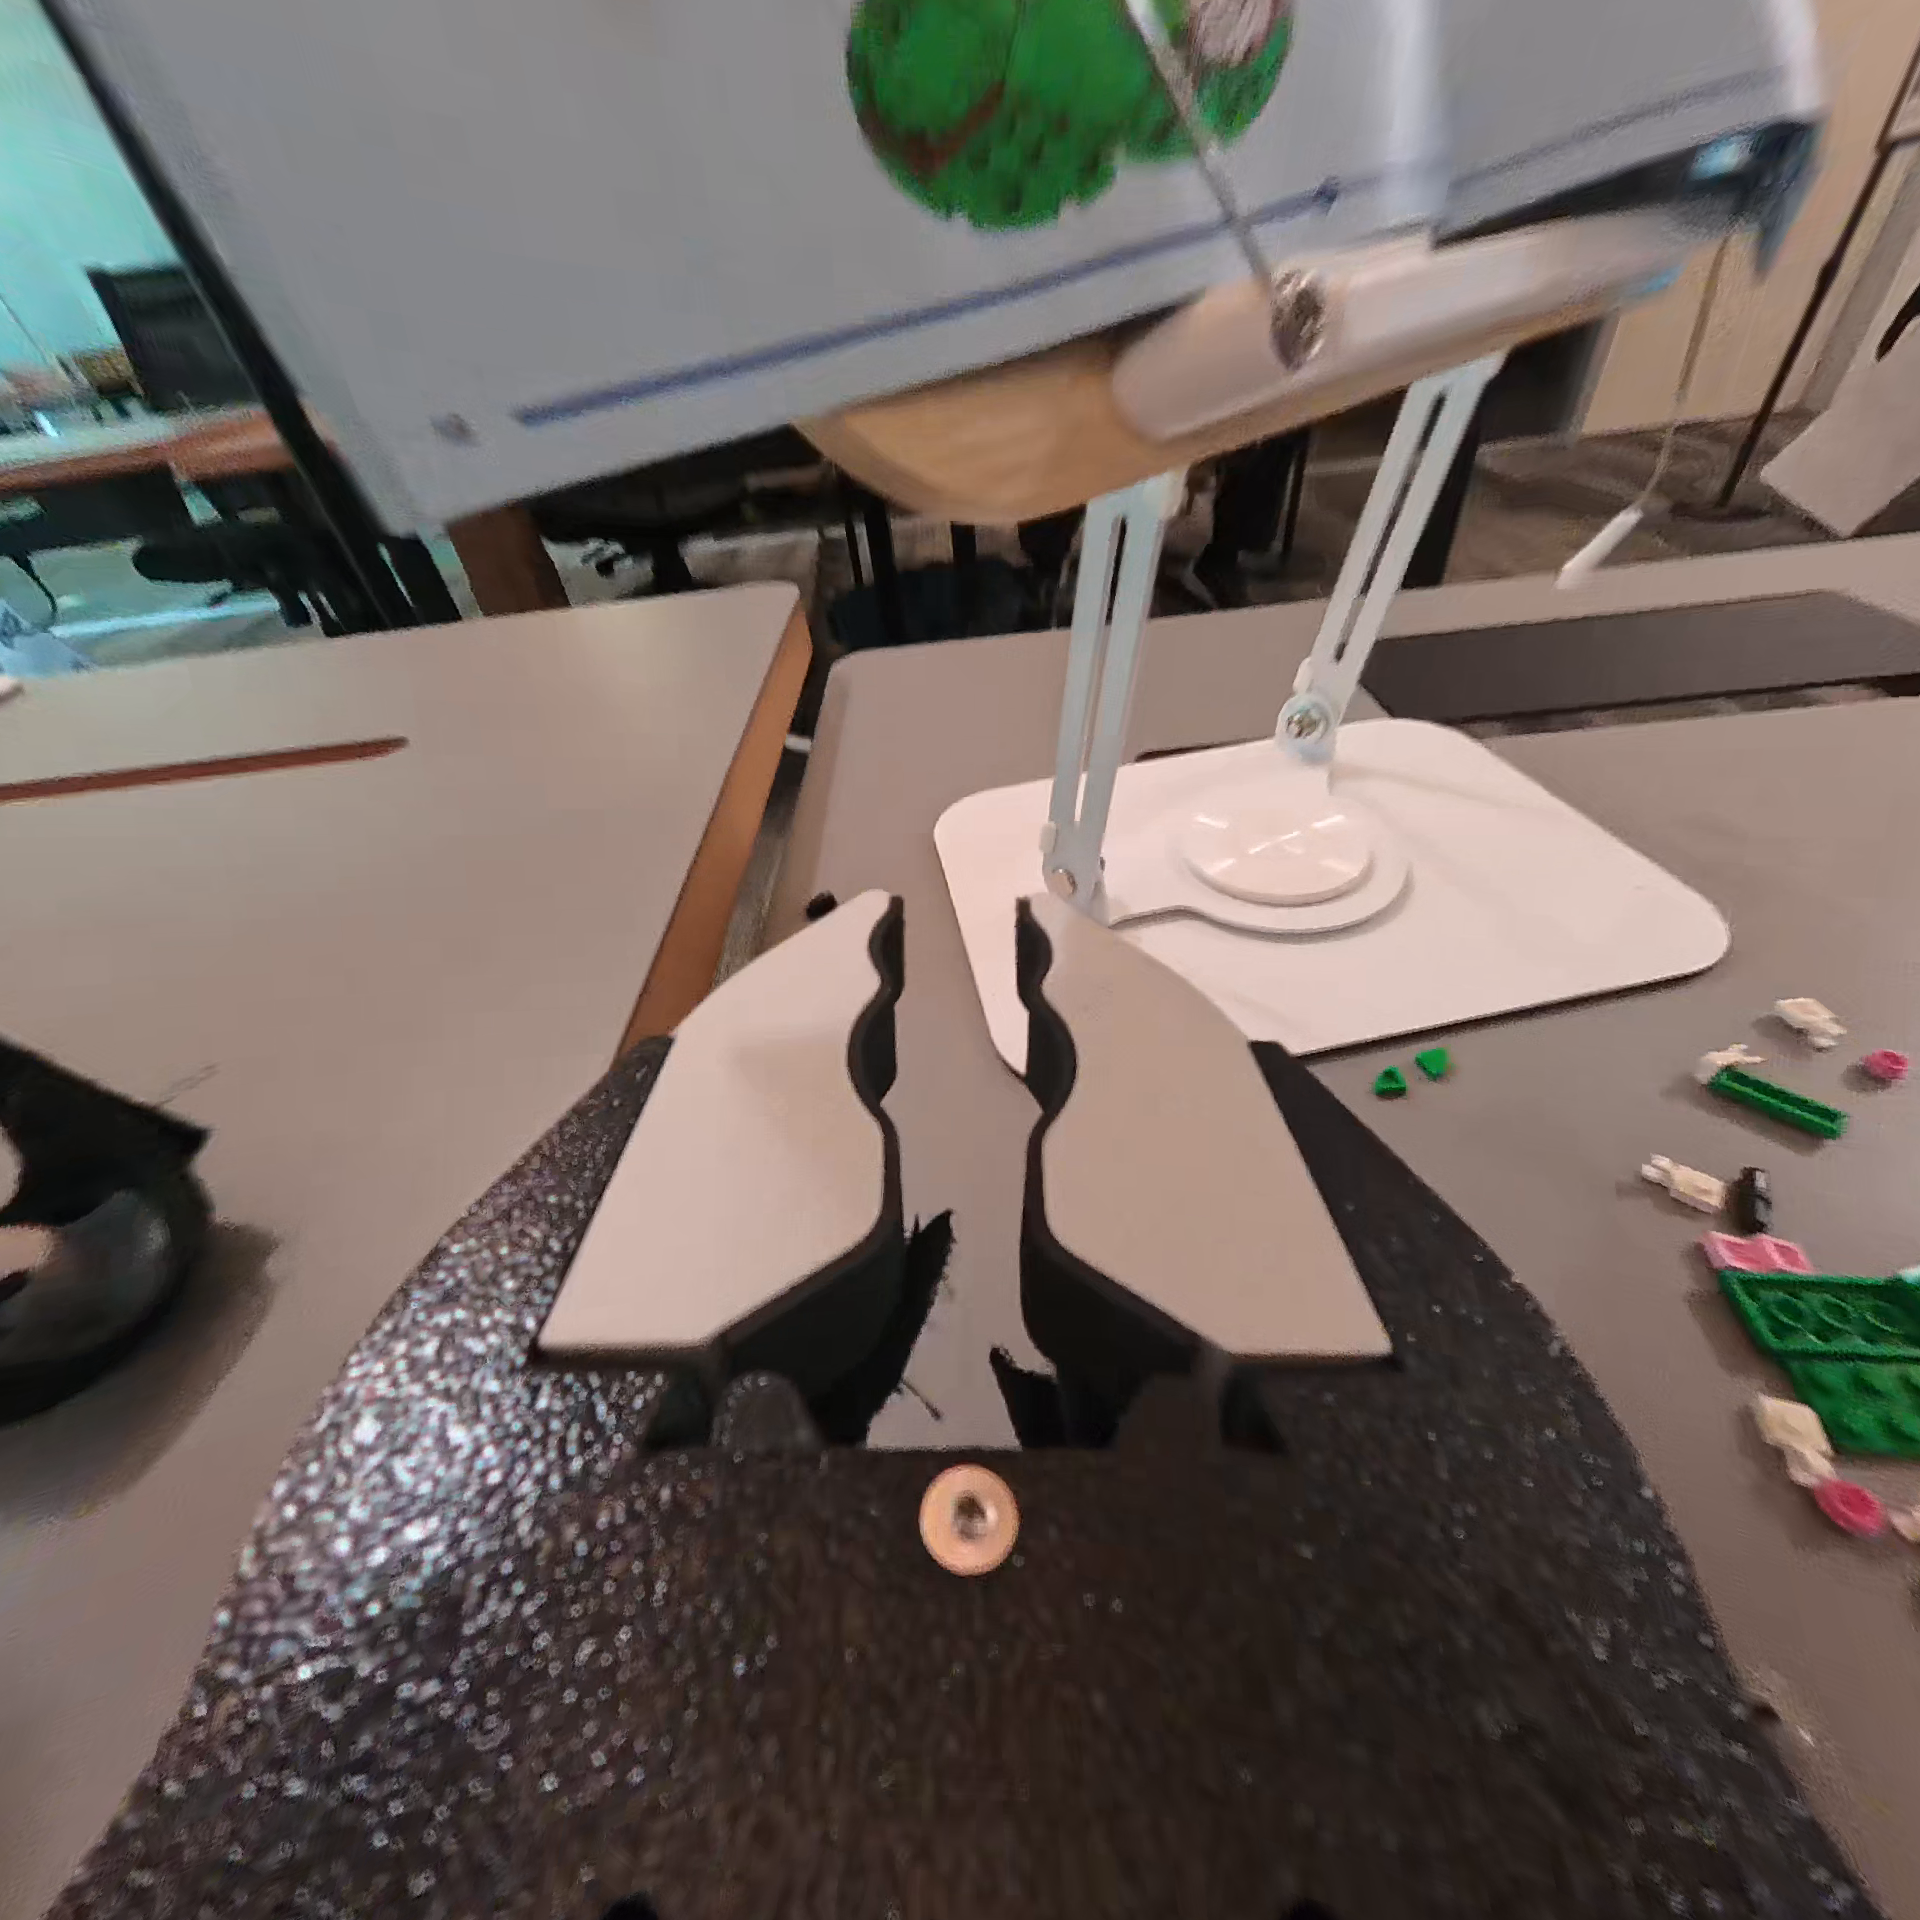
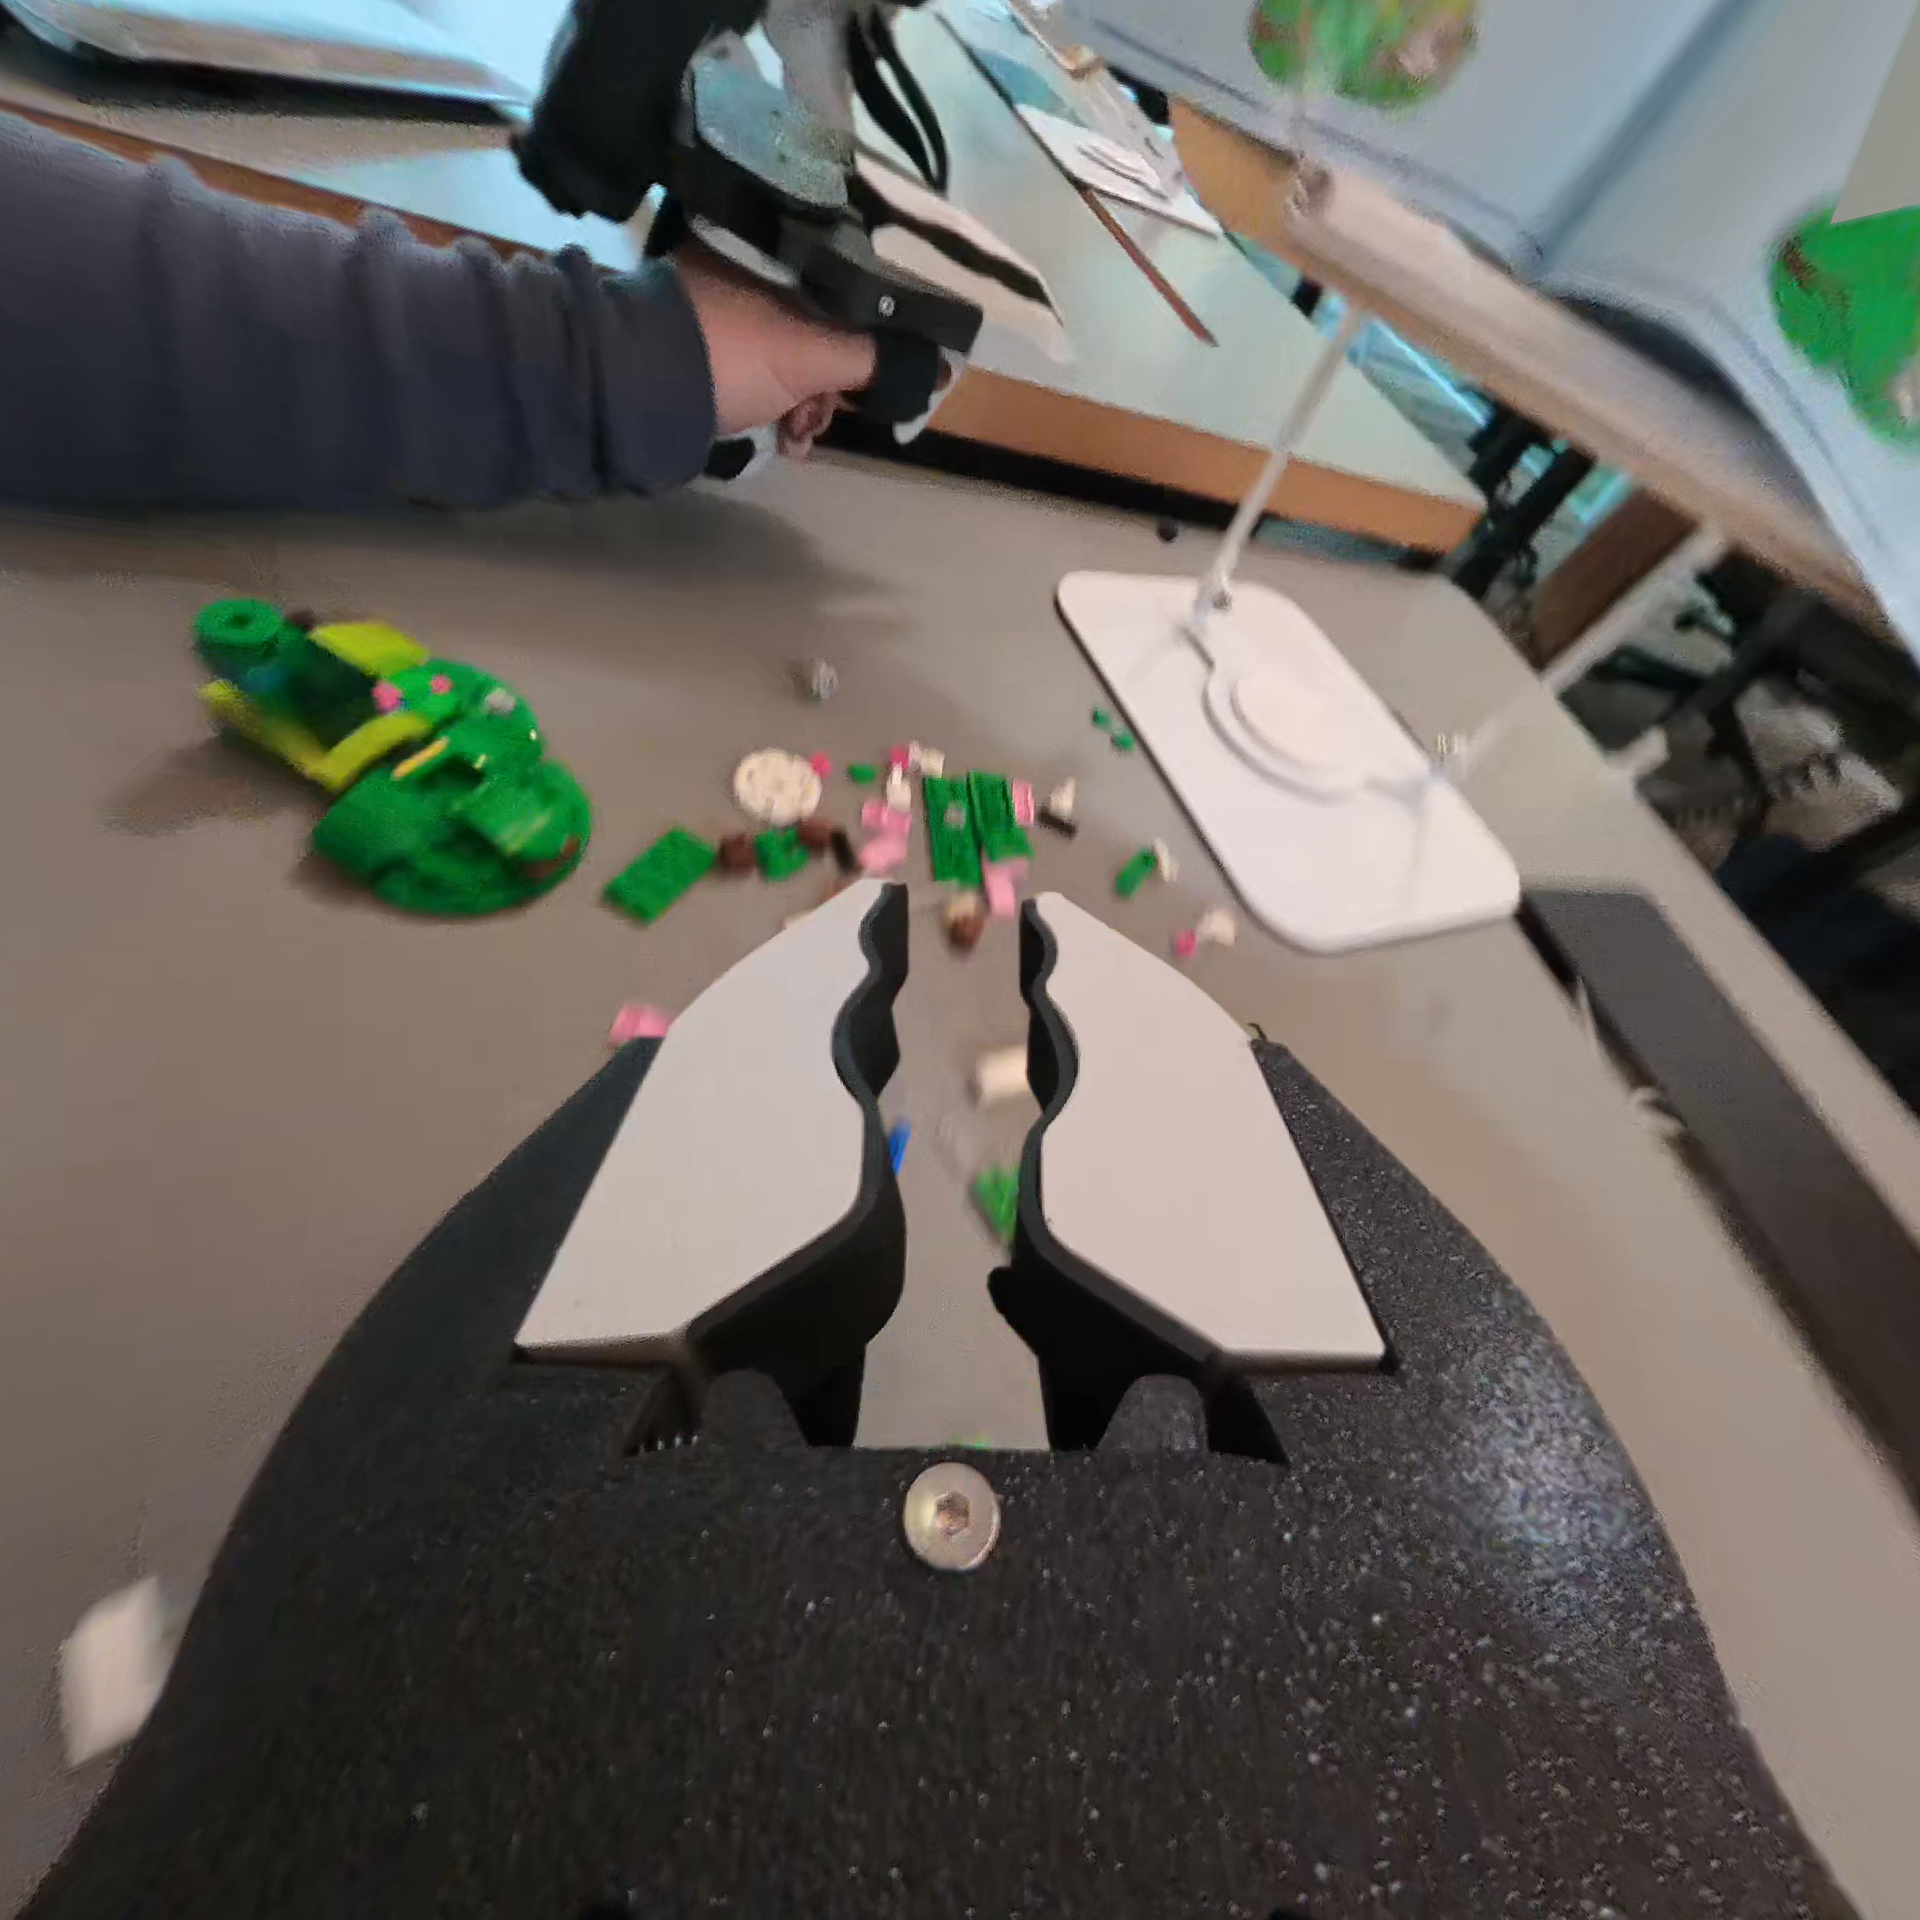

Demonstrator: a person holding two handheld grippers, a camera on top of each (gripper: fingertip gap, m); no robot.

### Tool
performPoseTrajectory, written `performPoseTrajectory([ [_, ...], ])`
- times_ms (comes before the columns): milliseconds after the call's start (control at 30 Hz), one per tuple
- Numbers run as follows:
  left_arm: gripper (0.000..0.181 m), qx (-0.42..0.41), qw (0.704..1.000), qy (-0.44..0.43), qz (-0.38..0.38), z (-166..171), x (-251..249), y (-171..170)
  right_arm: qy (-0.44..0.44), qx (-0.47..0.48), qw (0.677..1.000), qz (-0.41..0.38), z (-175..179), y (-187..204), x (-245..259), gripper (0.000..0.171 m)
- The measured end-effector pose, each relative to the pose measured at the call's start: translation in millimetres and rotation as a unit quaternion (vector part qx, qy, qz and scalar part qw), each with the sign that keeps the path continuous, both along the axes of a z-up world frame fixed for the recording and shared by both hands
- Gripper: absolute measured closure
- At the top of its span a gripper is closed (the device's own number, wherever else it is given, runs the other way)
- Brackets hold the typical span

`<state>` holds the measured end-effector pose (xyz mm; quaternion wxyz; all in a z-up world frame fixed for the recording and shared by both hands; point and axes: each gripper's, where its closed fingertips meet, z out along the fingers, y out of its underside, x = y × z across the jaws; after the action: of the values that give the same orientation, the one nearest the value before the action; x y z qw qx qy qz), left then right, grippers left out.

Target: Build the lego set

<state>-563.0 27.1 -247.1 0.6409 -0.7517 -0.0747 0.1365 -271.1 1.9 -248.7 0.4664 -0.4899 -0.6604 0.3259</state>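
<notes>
A partly built green and lime lego model (image 2: 416, 769) sits on the grey table at the left of the right wrist view. Loose green, pink, white and brown pieces (image 2: 935, 821) lie scattered ahead of my right gripper (image 2: 961, 909), which is open and empty above the table. In the left wrist view my left gripper (image 1: 956, 914) is open and empty, raised above the table near its left edge. A green plate (image 1: 1839, 1340) and small loose pieces (image 1: 1766, 1101) lie at its right. The left gripper (image 2: 831, 249) also shows far off, held in a hand.
A white stand base (image 1: 1455, 894) (image 2: 1299, 758) with white arms holds a tilted instruction booklet (image 1: 831, 208) above the table. A black strip (image 2: 1745, 1122) lies along the right table edge. A second grey table (image 1: 312, 831) stands at the left across a gap. The left gripper's tips are roughly 30 cm from the right gripper's. It is some 15 cm from my right tips to the green plate (image 1: 1839, 1340).
</notes>
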Motion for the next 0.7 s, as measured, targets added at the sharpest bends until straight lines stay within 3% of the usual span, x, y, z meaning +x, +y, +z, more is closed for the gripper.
performPoseTrajectory([
  [167, 0.167, 0.057, 0.995, 0.071, 0.035, 23, -3, -38, -0.011, 0.083, 0.995, 0.056, 15, -9, -129, 0.147],
  [333, 0.174, 0.106, 0.986, 0.096, 0.083, 33, -25, -70, -0.043, 0.169, 0.979, 0.104, -3, -15, -236, 0.138],
  [500, 0.177, 0.13, 0.985, 0.064, 0.098, 32, -42, -77, -0.04, 0.139, 0.987, 0.07, -17, 13, -299, 0.138],
  [700, 0.177, 0.155, 0.981, 0.065, 0.101, 40, -43, -78, -0.085, 0.168, 0.981, 0.042, -46, 35, -331, 0.138],
])
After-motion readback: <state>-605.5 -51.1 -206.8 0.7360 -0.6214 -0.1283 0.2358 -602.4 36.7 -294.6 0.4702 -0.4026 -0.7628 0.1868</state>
